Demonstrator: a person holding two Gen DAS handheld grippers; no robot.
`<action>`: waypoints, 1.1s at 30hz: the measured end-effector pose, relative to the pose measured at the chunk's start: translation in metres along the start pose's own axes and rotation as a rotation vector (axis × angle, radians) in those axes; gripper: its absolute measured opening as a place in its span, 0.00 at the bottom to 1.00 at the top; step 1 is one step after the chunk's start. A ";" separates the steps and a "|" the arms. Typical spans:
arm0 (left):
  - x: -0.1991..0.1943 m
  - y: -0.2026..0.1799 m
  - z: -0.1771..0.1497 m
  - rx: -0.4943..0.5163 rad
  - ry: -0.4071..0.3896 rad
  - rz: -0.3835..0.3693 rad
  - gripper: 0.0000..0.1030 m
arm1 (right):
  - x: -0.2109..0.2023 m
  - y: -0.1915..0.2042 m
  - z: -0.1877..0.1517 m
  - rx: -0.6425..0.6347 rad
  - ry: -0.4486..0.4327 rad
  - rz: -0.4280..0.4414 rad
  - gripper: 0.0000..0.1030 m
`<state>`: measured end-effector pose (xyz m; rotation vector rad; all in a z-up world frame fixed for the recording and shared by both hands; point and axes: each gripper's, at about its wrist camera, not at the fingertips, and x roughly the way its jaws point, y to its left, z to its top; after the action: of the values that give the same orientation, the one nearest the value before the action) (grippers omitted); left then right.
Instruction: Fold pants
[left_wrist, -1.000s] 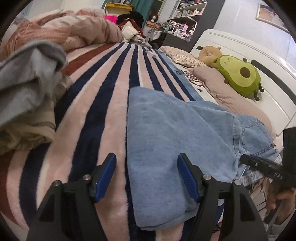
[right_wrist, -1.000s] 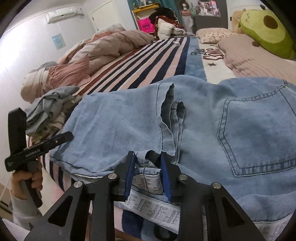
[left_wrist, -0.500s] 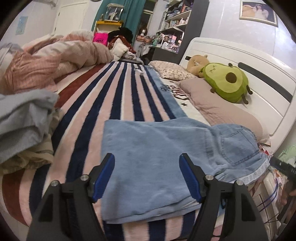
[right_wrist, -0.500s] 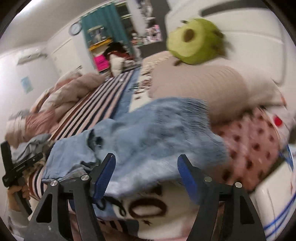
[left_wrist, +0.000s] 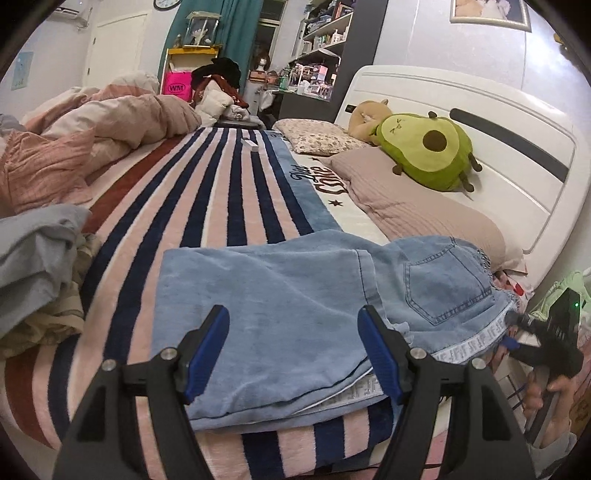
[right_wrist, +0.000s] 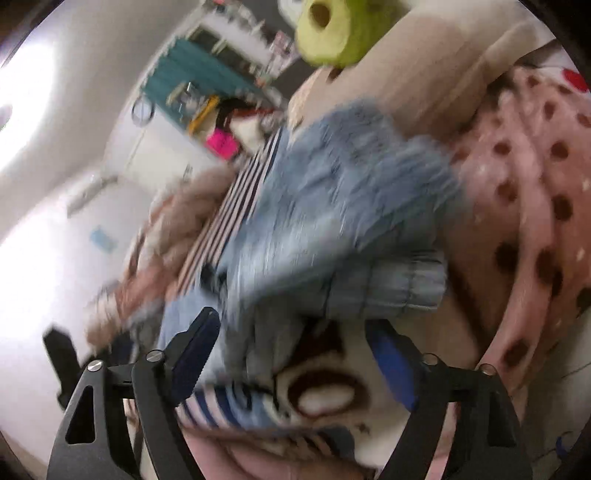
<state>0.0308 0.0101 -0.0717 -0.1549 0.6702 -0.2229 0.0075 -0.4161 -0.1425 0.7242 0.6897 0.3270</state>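
Observation:
Light blue denim pants (left_wrist: 280, 317) lie folded on the striped blanket (left_wrist: 207, 206) at the bed's near edge, back pocket and lettered waistband toward the right. My left gripper (left_wrist: 293, 350) hovers open above their near edge, touching nothing. The right gripper (left_wrist: 535, 332) shows at the right edge of the left wrist view, beside the waistband, in a hand. In the blurred, tilted right wrist view the right gripper (right_wrist: 295, 350) has its jaws opening, with nothing pressed between the pads; the pants (right_wrist: 332, 206) lie ahead of it.
A heap of grey and beige clothes (left_wrist: 33, 280) lies left of the pants. A rumpled pink duvet (left_wrist: 92, 140) fills the far left. Pillows (left_wrist: 417, 206) and an avocado plush (left_wrist: 428, 151) rest against the white headboard (left_wrist: 517, 147). A dotted pink fabric (right_wrist: 535, 184) hangs at the bed's right side.
The right gripper let go of the waistband, opened, and swung away rightward while rolling. The left gripper rose and drew back, so more of the pants shows.

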 end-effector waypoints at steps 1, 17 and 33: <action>0.000 0.000 0.001 -0.003 -0.002 0.002 0.66 | -0.002 -0.003 0.005 0.017 -0.014 0.022 0.77; 0.005 -0.005 0.009 0.000 -0.011 0.014 0.67 | 0.000 -0.030 0.035 0.172 -0.064 -0.091 0.70; -0.003 0.005 0.005 -0.002 -0.032 0.009 0.67 | -0.014 -0.046 -0.006 0.399 0.040 0.021 0.77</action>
<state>0.0319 0.0159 -0.0669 -0.1570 0.6396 -0.2102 -0.0047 -0.4529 -0.1716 1.1069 0.7962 0.2249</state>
